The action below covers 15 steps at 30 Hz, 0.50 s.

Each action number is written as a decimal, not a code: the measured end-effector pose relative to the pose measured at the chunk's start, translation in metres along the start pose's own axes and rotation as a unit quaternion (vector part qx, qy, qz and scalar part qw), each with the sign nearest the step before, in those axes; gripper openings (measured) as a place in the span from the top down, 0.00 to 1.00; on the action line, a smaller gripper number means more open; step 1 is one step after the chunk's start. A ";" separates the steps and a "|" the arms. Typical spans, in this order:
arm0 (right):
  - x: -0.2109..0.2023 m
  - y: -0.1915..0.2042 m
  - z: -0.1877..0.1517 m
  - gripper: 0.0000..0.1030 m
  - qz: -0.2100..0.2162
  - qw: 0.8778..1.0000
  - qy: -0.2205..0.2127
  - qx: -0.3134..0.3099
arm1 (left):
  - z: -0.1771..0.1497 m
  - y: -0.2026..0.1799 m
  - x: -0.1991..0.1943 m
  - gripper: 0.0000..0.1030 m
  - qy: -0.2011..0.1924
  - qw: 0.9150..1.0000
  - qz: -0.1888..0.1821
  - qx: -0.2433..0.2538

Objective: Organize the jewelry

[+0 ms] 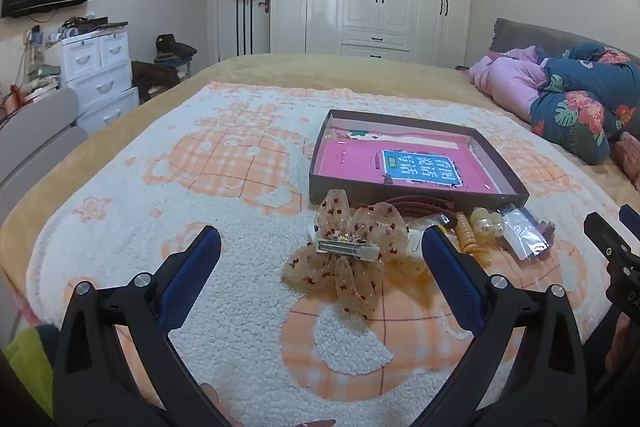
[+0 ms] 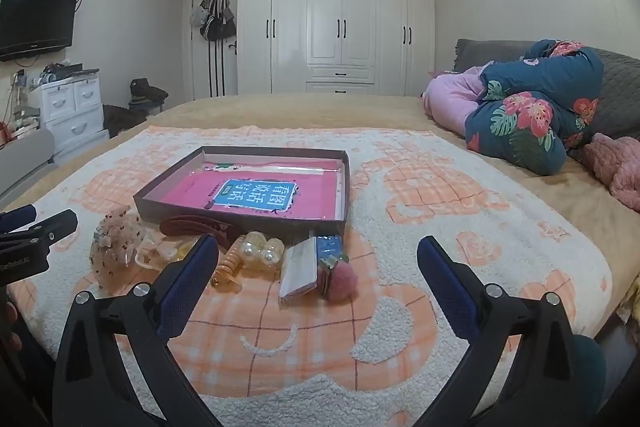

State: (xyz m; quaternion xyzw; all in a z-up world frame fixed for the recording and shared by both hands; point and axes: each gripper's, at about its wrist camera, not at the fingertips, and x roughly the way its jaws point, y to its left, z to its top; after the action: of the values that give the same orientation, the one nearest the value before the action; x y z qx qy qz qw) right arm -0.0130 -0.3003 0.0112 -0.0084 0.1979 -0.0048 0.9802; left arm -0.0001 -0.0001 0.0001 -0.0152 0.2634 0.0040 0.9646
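Note:
A shallow brown box [image 1: 408,189] [image 2: 240,215] with a pink book inside lies on the blanket. Hair accessories lie along its near side: a sheer spotted bow clip [image 1: 352,255] [image 2: 116,247], a dark red hair clip [image 2: 200,227], an orange spiral tie [image 1: 470,241] [image 2: 228,267], a pearl clip [image 1: 486,223] [image 2: 262,251], a clear packet [image 1: 524,231] [image 2: 298,271] and a pink pompom clip [image 2: 340,273]. My left gripper [image 1: 322,247] is open just in front of the bow. My right gripper [image 2: 318,255] is open in front of the packet and pompom.
All lies on a white and orange fleece blanket [image 1: 200,207] [image 2: 440,227] over a bed. A rolled floral quilt [image 1: 580,107] [image 2: 532,115] lies at the right. A white wardrobe stands behind. Each gripper shows at the edge of the other's view.

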 end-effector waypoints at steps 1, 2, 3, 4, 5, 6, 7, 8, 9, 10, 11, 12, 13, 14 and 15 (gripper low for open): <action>0.000 0.000 0.000 0.06 0.001 1.000 0.001 0.000 | 0.000 0.000 0.000 0.10 -0.001 1.000 0.000 0.001; -0.001 0.000 0.000 0.06 0.001 1.000 0.000 0.000 | 0.000 0.000 0.000 0.10 -0.001 1.000 0.000 0.002; -0.001 0.000 0.000 0.06 0.001 1.000 -0.001 0.000 | 0.000 0.000 0.001 0.10 -0.001 1.000 -0.001 0.002; -0.002 0.001 0.000 0.06 0.001 1.000 -0.002 -0.002 | 0.001 0.000 0.001 0.10 -0.002 1.000 -0.001 0.003; -0.002 0.001 0.001 0.06 0.002 1.000 -0.002 -0.002 | 0.004 -0.005 -0.003 0.10 -0.005 1.000 0.000 0.006; -0.002 0.001 0.001 0.06 0.003 1.000 -0.003 -0.003 | 0.005 -0.006 -0.003 0.10 -0.005 1.000 0.000 0.007; -0.003 0.001 0.001 0.06 0.003 1.000 -0.004 -0.003 | 0.008 -0.003 -0.003 0.10 -0.006 1.000 0.000 0.006; -0.003 0.001 0.002 0.06 0.003 1.000 -0.005 -0.003 | 0.009 -0.003 -0.003 0.10 -0.007 1.000 0.000 0.006; -0.008 0.002 0.006 0.06 0.001 1.000 -0.006 -0.003 | 0.009 -0.004 -0.008 0.10 -0.014 1.000 -0.001 0.007; -0.008 0.002 0.006 0.06 0.001 1.000 -0.006 -0.003 | 0.011 -0.004 -0.008 0.10 -0.013 1.000 -0.001 0.007; -0.007 0.002 0.007 0.06 0.001 1.000 -0.006 -0.002 | 0.008 -0.004 -0.008 0.10 -0.017 1.000 -0.001 0.006; -0.007 0.001 0.007 0.06 0.001 1.000 -0.006 -0.002 | 0.008 -0.004 -0.008 0.10 -0.019 1.000 -0.002 0.006; -0.010 0.001 0.006 0.06 0.002 1.000 -0.009 -0.004 | 0.008 -0.004 -0.008 0.10 -0.019 1.000 -0.002 0.007; -0.011 0.000 0.007 0.06 0.002 1.000 -0.008 -0.003 | 0.009 -0.004 -0.008 0.10 -0.019 1.000 -0.002 0.007; -0.011 0.000 0.006 0.06 0.002 1.000 -0.010 -0.004 | 0.007 -0.004 -0.008 0.10 -0.020 1.000 -0.002 0.007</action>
State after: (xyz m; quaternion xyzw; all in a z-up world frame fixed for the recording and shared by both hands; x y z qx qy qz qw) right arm -0.0205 -0.2996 0.0206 -0.0116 0.1883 -0.0018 0.9820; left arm -0.0036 -0.0039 0.0105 -0.0088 0.2442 0.0004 0.9697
